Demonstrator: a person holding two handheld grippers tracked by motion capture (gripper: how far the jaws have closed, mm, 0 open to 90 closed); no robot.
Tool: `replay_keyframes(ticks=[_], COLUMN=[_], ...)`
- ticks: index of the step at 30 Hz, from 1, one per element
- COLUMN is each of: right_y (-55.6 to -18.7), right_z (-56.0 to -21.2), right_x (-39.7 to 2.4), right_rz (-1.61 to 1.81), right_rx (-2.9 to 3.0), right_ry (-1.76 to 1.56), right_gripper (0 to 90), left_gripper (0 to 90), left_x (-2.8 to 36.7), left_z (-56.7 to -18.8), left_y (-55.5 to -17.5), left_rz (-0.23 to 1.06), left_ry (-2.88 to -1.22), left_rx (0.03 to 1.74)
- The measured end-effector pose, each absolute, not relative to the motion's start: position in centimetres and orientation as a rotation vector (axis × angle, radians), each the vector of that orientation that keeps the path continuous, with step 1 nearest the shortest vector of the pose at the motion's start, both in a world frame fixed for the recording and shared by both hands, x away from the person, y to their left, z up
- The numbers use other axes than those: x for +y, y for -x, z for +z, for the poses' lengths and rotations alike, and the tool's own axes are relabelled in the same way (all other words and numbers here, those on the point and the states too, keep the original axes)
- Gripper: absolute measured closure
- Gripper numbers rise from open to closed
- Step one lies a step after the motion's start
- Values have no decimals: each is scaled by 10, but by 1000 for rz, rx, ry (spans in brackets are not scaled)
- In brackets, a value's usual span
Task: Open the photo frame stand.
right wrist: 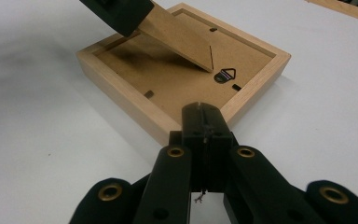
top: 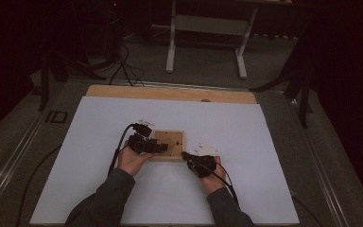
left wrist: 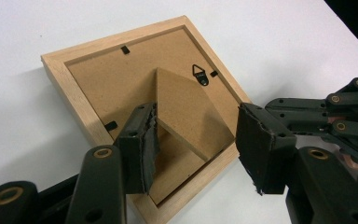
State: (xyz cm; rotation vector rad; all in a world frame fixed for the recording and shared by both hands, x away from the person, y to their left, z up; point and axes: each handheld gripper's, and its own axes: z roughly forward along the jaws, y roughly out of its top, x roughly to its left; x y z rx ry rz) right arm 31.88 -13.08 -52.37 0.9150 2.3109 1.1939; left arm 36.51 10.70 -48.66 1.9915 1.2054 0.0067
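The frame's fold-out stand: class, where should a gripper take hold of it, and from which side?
Grip the stand at its raised free edge, coming from the open side nearest the left gripper. It tilts up off the backing board, hinged near the hanger, so one jaw could likely slip underneath there.

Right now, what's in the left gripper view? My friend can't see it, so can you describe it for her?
A wooden picture frame lies face down on a white table, its brown stand flap raised. The left gripper has open black jaws on either side of that flap.
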Motion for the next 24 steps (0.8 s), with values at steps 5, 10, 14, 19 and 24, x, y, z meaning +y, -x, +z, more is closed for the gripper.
replay_keyframes(ticks=[5,10,14,19,24], right_y=[-319,-319,-319,-319,-319], right_z=[-524,-524,-524,-524,-524], right_x=[-131,-131,-131,-131,-131], right_rz=[1194,1195,1195,1197,1197], right_rx=[2311,2311,2309,2311,2310], right_ry=[-915,-914,-913,-915,-914], right_gripper=[895,895,895,895,894], left_gripper=[488,493,509,540,547], left_x=[109,108,108,107,107], left_z=[-489,-491,-493,-494,-493], left_y=[-369,-372,-374,-375,-376], left_rz=[-48,-75,-82,-95,-94], left_ry=[-1961,-1951,-1956,-1962,-1978], left_rx=[1227,1250,1258,1263,1268])
